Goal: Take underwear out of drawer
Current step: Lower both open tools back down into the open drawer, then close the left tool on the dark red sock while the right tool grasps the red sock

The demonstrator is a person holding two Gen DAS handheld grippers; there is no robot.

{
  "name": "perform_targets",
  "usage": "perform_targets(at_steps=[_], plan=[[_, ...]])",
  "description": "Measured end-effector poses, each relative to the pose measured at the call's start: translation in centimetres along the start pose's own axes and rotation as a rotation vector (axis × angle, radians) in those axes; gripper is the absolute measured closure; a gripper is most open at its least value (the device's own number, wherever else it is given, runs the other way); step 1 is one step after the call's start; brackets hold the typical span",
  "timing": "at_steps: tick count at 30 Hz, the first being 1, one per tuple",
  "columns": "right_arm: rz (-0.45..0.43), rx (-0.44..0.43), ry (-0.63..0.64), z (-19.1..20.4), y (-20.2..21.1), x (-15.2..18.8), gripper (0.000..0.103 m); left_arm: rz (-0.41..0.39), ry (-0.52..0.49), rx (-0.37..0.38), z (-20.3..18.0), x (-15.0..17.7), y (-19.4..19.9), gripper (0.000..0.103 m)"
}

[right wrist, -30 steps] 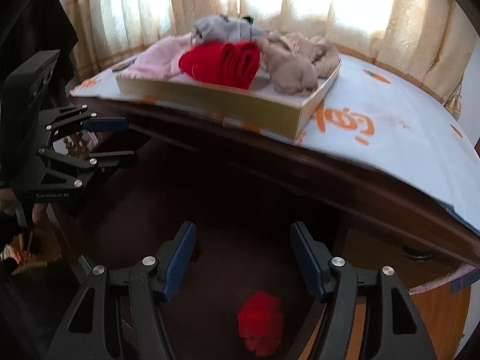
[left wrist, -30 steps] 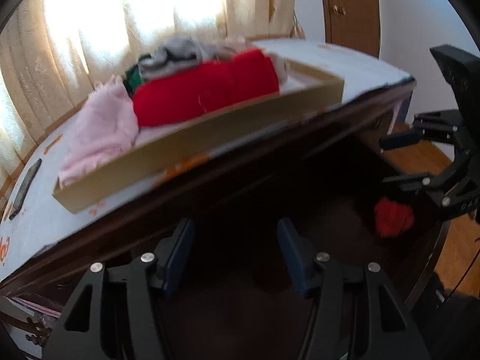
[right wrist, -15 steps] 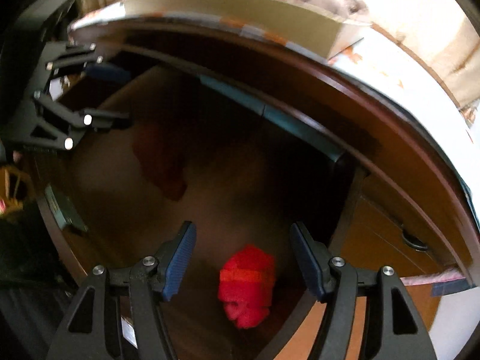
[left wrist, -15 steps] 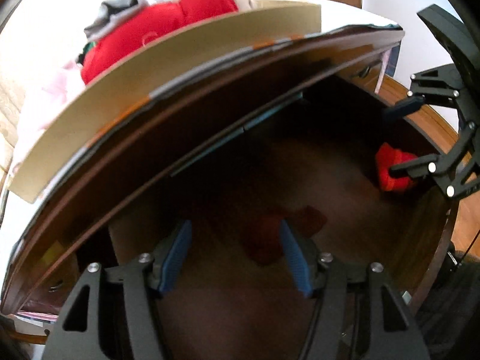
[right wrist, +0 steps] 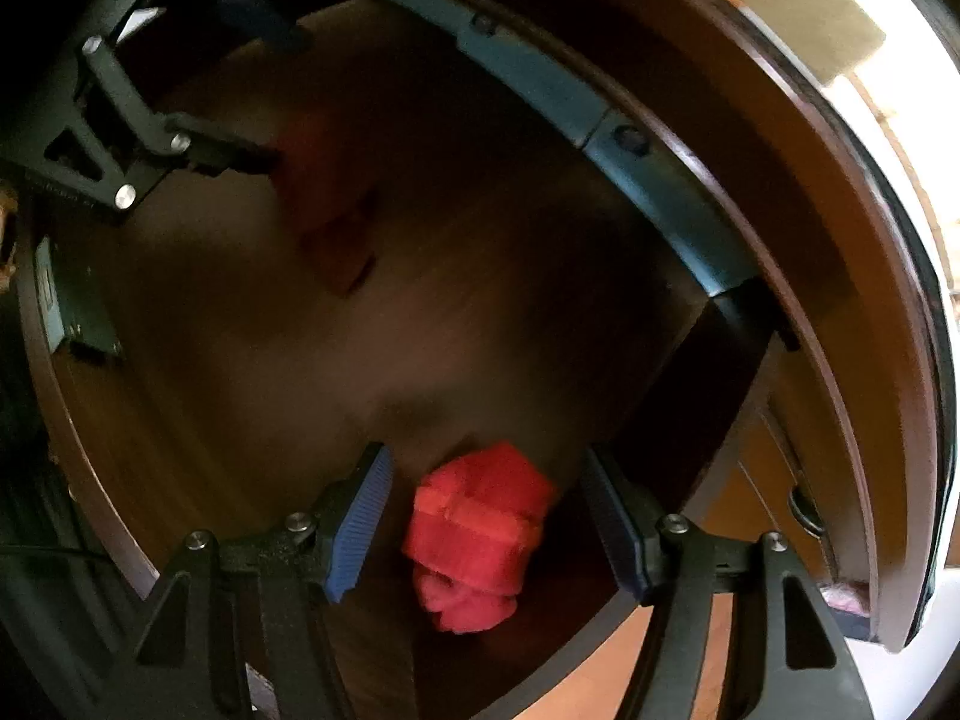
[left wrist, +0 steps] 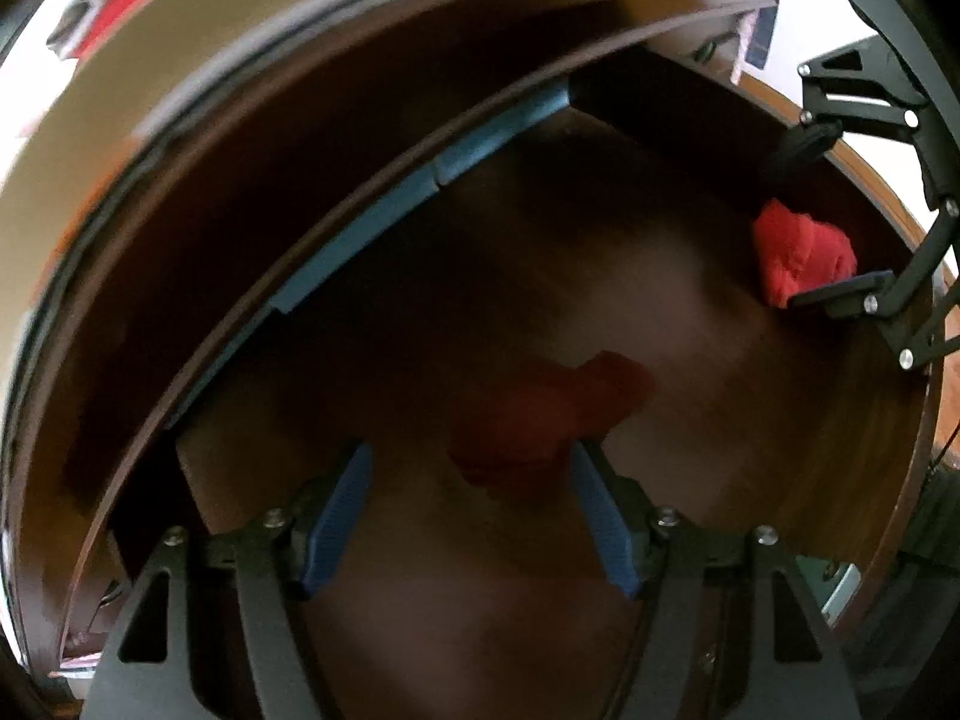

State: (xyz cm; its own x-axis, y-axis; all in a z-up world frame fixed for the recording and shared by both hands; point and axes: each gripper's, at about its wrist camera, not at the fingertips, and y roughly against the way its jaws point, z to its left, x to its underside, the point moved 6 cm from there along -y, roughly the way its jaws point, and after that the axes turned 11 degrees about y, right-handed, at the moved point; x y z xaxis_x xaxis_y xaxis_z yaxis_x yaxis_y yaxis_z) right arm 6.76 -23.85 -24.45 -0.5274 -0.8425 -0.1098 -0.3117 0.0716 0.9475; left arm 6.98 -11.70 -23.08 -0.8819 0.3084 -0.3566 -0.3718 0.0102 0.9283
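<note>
Drawers first: both grippers reach down into one open wooden drawer (left wrist: 690, 480), and each camera looks along its own blue-padded fingers at the drawer floor. On the left side, the left gripper (left wrist: 471, 501) has its fingers spread wide with nothing clasped; a dark red bundle of underwear (left wrist: 546, 420) lies blurred on the floor just ahead of the fingertips, closer to the right-hand pad and seeming to touch it, though the blur makes contact hard to judge. In the right wrist view that same gripper (right wrist: 252, 84) shows at the upper left, with the dim reddish bundle (right wrist: 327, 204) at its lower finger. Above the drawer runs a blue-grey strip (left wrist: 372, 222) under the brown edge of the tabletop, and a cardboard tray (left wrist: 120, 72) with red cloth sits on top — only a corner of it shows. Further right, a second, brighter red bundle (right wrist: 477, 537) rests near the drawer's right corner; the right gripper (right wrist: 486, 513) is released too, its fingers open on either side of this bundle without pressing it — small gaps show on both sides. In the left wrist view the right gripper (left wrist: 816, 228) straddles that bright bundle (left wrist: 801, 255)
</note>
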Motion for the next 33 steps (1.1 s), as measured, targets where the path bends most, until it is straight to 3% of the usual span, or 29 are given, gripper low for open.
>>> perform_targets(at_steps=[8, 26, 27, 29, 33], plan=[[0.059, -0.024, 0.049, 0.7, -1.5, -0.2, 0.043, 0.089, 0.000, 0.049, -0.6, 0.3, -2.7, 0.034], [0.182, -0.058, 0.153, 1.1, -3.6, -0.6, 0.054, 0.148, -0.025, 0.070, -2.4, -0.9, -5.5, 0.034], [0.186, -0.049, 0.159, 1.1, -3.7, -0.7, 0.055, 0.149, -0.017, 0.074, -2.2, -0.9, -5.6, 0.035], [0.187, -0.030, 0.171, 1.1, -3.9, -0.8, 0.058, 0.154, -0.002, 0.081, -1.9, -0.7, -5.7, 0.050], [0.170, 0.004, 0.168, 1.8, -3.9, -0.9, 0.063, 0.145, -0.002, 0.075, -1.9, -0.4, -5.6, 0.061]])
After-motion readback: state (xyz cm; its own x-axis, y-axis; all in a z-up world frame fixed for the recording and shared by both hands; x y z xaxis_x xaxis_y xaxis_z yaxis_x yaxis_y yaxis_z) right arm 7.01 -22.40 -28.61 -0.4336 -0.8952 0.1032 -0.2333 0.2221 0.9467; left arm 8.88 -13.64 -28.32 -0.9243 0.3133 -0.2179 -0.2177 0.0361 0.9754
